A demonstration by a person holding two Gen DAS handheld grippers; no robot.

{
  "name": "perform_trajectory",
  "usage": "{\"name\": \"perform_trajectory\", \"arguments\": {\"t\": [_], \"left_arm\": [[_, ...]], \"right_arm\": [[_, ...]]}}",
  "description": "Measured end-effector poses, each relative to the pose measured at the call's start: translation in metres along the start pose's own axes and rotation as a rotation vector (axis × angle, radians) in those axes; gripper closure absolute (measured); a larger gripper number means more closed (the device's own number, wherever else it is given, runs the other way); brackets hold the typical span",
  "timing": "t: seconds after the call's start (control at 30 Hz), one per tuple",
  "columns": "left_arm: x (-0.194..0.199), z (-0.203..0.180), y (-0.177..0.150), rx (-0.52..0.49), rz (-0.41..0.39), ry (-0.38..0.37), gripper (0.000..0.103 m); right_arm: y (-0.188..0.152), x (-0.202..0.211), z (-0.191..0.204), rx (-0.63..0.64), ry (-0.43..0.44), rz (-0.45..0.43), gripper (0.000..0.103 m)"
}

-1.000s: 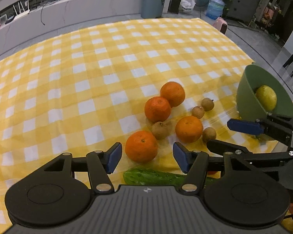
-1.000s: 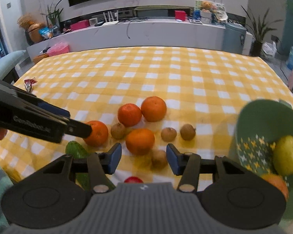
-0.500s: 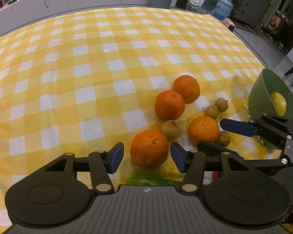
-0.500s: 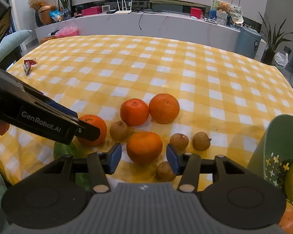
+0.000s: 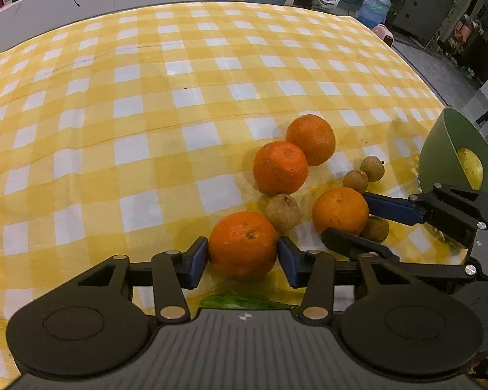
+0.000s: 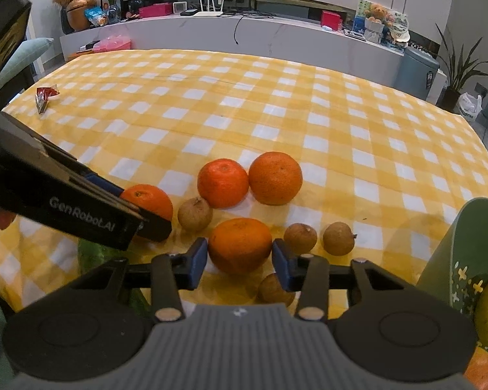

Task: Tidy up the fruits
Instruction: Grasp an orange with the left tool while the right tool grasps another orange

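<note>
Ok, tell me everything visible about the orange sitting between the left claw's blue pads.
The orange is round, deep orange, with dimpled, slightly lumpy peel and a small dark stem scar on top. It rests on the yellow checked tablecloth, nearest the camera of the four loose oranges. The left claw is closing on it, a blue pad at each flank, apparently touching. A small brown fruit sits just behind it to the right, close or touching; a green vegetable lies in front.
</note>
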State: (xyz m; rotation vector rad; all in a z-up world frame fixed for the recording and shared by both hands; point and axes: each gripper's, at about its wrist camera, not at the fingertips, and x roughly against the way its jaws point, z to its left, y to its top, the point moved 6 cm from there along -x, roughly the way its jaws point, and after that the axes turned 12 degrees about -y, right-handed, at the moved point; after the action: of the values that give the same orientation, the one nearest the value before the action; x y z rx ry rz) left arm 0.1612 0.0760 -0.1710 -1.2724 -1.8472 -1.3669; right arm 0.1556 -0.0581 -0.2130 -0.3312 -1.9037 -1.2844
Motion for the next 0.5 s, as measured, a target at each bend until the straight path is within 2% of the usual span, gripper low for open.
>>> {"name": "perform_trajectory", "arguments": {"t": [0.27,0.5], "left_arm": [[0.0,-0.004,0.0,0.009,-0.001,0.039,0.053],[0.026,-0.018,0.006,0.011,-0.054,0.05,0.054]], "right_arm": [[0.002,0.002,0.002,0.015,-0.011,0.006,0.063],[0.007,0.029,-0.005,0.0,0.022,-0.032,0.064]]}}
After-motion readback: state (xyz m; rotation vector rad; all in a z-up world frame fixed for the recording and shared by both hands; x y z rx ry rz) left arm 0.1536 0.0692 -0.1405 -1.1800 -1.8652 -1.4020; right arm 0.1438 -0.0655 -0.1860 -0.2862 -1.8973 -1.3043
